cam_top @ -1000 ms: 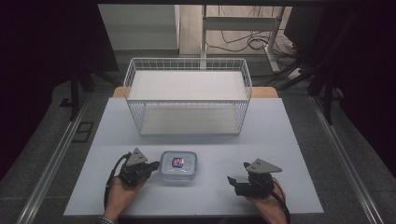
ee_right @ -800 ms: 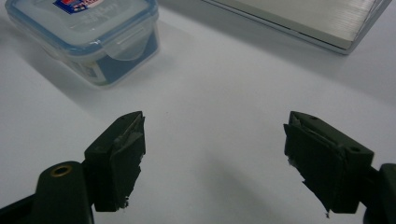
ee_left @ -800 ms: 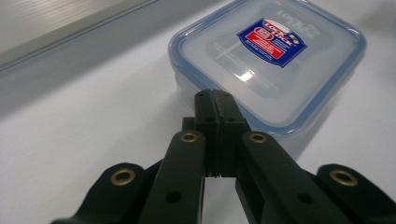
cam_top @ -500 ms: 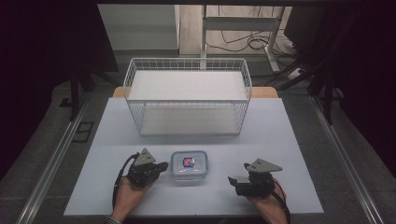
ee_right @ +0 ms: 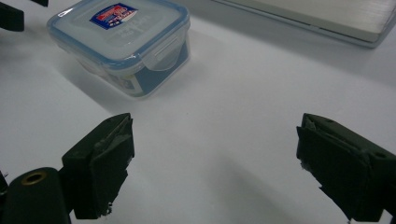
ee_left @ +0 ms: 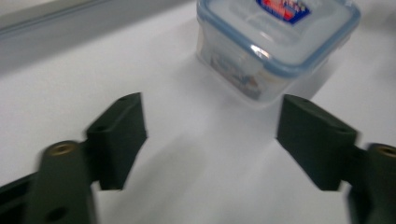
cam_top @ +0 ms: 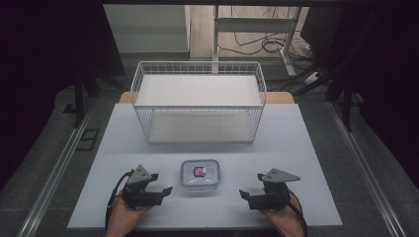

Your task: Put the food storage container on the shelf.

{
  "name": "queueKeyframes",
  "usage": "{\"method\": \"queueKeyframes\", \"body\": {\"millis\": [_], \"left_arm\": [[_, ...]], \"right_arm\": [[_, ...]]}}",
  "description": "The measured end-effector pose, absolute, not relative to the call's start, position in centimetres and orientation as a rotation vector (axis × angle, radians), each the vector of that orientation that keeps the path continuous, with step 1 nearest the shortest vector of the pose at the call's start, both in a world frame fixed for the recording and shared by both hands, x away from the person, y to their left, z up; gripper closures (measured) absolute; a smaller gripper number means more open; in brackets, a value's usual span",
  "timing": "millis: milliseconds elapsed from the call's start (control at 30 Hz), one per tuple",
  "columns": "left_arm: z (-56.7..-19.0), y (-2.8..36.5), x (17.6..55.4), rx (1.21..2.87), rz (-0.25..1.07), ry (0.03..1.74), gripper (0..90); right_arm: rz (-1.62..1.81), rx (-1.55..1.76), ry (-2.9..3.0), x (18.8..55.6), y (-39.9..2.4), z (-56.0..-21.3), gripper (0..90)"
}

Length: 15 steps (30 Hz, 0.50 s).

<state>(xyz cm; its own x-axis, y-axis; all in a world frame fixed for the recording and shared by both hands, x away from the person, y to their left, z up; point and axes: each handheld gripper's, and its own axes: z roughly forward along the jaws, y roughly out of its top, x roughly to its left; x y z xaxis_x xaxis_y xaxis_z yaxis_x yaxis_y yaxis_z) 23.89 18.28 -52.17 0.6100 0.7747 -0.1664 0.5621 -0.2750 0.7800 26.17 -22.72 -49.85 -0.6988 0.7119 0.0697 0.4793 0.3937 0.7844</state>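
Two grippers flank a lidded box on the white table (cam_top: pixel 306 148), with a wire basket behind.

The left gripper (cam_top: pixel 163 189) rests near the table's front edge, jaws spread wide and holding nothing, just left of the small clear container (cam_top: pixel 199 174). That container sits shut under a blue-rimmed lid with a red and blue label (its contents show through the wall as something printed, too unclear to name). The right gripper (cam_top: pixel 245 194) lies farther off, jaws likewise wide and bare. Behind, mid-table, the white wire basket (cam_top: pixel 198 102) holds a flat white panel.
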Motion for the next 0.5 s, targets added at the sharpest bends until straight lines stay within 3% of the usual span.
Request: {"method": "queueKeyframes", "body": {"millis": [167,300,500], "left_arm": [[-52.2,18.2,24.2,1.970,0.304,1.078,6.5],[-51.6,18.3,24.4,1.936,0.262,1.066,1.8],[-51.4,17.6,25.2,1.952,0.270,1.035,5.8]], "right_arm": [[1.232,1.032,2.383,26.3,-22.2,-50.0,10.4],[1.230,1.005,2.408,26.8,-21.3,-49.8,9.8],[1.244,1.025,2.448,27.6,-20.0,-48.9,15.2]]}}
